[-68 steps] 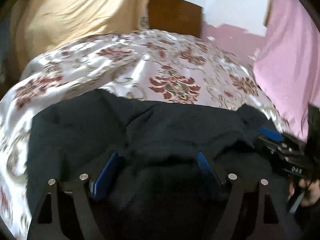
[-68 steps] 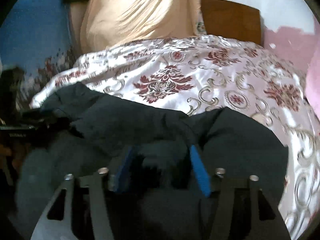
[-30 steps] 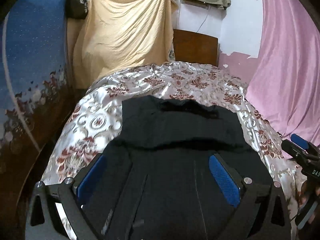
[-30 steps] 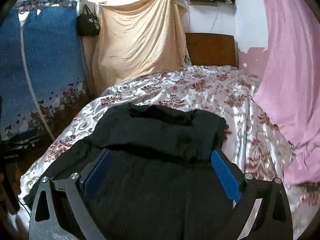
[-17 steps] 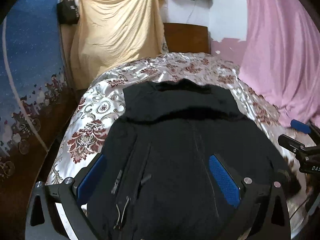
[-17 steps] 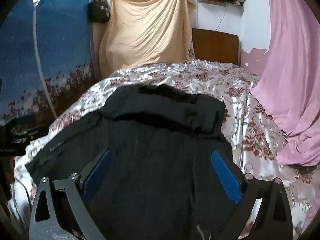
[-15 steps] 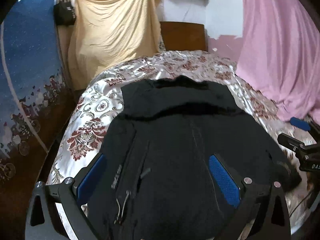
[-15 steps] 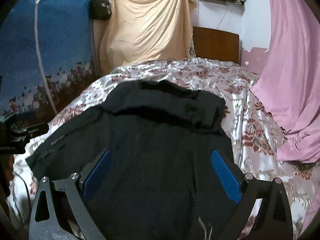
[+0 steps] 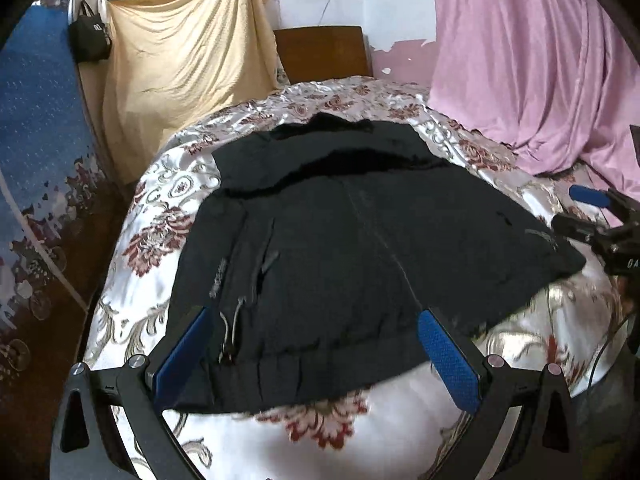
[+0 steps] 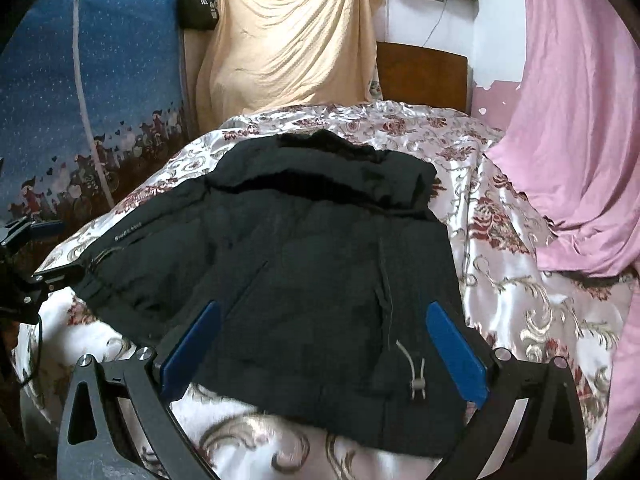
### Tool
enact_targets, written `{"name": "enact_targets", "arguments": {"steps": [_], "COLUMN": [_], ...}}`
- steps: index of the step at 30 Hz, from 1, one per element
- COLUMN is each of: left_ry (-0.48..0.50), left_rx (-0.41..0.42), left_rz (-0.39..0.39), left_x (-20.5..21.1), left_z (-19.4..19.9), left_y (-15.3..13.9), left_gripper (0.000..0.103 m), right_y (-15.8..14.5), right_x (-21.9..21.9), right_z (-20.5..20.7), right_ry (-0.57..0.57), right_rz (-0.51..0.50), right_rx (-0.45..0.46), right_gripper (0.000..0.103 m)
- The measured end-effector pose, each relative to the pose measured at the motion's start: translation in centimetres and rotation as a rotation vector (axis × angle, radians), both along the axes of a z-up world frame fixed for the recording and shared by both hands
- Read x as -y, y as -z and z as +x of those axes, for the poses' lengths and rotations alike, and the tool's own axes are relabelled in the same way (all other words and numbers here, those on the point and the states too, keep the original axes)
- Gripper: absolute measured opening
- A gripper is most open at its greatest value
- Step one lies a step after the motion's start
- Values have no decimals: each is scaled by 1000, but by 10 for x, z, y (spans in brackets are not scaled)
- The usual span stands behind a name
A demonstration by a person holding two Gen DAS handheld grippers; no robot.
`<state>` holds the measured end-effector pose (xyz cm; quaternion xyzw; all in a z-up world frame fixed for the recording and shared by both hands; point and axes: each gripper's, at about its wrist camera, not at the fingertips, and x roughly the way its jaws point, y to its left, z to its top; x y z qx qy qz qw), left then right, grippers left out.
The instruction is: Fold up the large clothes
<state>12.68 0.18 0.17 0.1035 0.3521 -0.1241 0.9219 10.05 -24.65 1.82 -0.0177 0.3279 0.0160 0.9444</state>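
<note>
A black jacket point(image 9: 352, 248) is seen spread flat on a bed point(image 9: 160, 184) covered with a floral satin bedspread, its collar turned toward the headboard point(image 9: 322, 54) and its hem toward the cameras. In the left wrist view, the left gripper point(image 9: 312, 354) is held with its blue pads point(image 9: 448, 360) spread wide apart above the hem, nothing being pinched between them; the jacket lies just ahead of and below the fingers, and a zipper pull and cord are visible near the left pad. The right gripper point(image 10: 322, 350) is likewise spread wide and empty in its own view, the hem and a cord with a toggle point(image 10: 416, 376) lying between and under its pads. At the right edge of the left wrist view, the right gripper point(image 9: 600, 220) is seen beside the jacket's sleeve corner; whether it touches the cloth cannot be told. At the left edge of the right wrist view, the left gripper point(image 10: 28, 248) is seen close by the other sleeve end. A tan cloth point(image 10: 288, 40), a pink curtain point(image 10: 576, 120) and a blue hanging point(image 10: 80, 80) are seen around the bed.
</note>
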Motion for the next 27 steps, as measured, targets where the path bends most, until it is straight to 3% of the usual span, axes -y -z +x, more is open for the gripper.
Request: {"name": "enact_targets", "arguments": {"steps": [11, 20, 27], "left_ry": [19, 97, 164], "left_rx": [-64, -86, -101], "left_rz": [-3, -31, 131], "left_x": [-26, -40, -24], "left_z": [-15, -25, -19], "left_y": [27, 34, 46], "left_gripper": [103, 103, 103], "right_y": [22, 37, 50], "right_x": [-2, -3, 1], "right_z": [-34, -50, -56], "right_ry": [3, -26, -43], "right_rz": [-36, -95, -145], "right_rx": [-77, -127, -185], "right_gripper": [101, 101, 101]}}
